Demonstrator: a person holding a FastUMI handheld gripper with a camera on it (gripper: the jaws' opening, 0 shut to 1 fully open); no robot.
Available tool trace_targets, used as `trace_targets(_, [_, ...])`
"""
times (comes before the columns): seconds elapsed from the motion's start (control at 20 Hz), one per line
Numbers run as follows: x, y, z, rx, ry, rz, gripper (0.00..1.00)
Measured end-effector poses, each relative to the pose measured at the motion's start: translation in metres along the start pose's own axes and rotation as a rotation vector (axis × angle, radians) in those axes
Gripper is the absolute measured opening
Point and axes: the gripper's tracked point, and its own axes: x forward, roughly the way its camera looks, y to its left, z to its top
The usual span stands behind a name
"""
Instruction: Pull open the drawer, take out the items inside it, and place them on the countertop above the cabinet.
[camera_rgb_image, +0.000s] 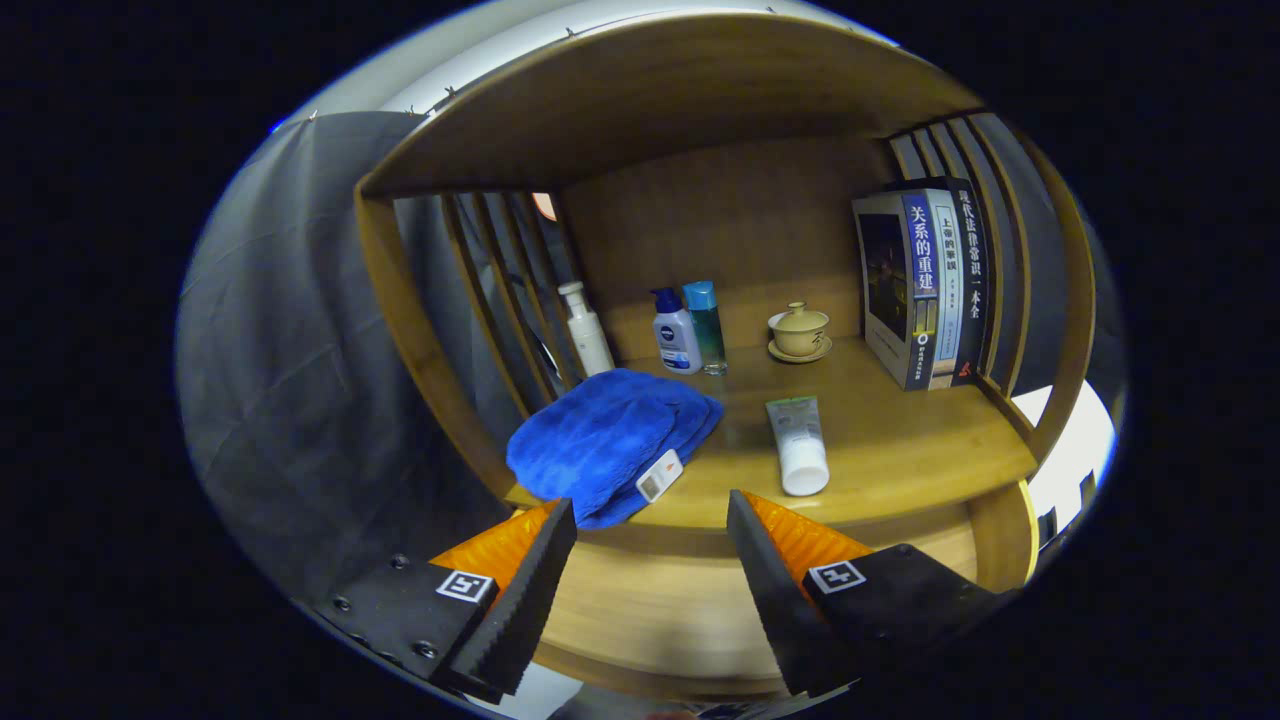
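gripper (650, 560): fingers spread, nothing held.
towel (600, 440): soft, light; to be pinched at a fold.
tube (800, 450): light, slippery; to be gripped mid-body.
bench (900, 440): both lie on it.

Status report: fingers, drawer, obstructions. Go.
Gripper open, fingers hold nothing, just short of the countertop edge. Blue towel and white tube lying on countertop. Whether the drawer is open: cannot tell. Nothing between the fingers.

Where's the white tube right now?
Gripper view: the white tube lies on the countertop, beyond the open gripper, between blue towel and books.
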Motion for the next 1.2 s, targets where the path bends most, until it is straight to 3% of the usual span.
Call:
trace_targets(0.4, [-0.043,0.001,-0.06,-0.033,-0.116,-0.08,0.99])
trace_targets(0.75, [-0.088,-0.006,-0.075,-0.072,-0.213,-0.14,0.99])
trace_targets(1.2, [-0.088,-0.04,-0.137,-0.115,-0.258,-0.269,0.99])
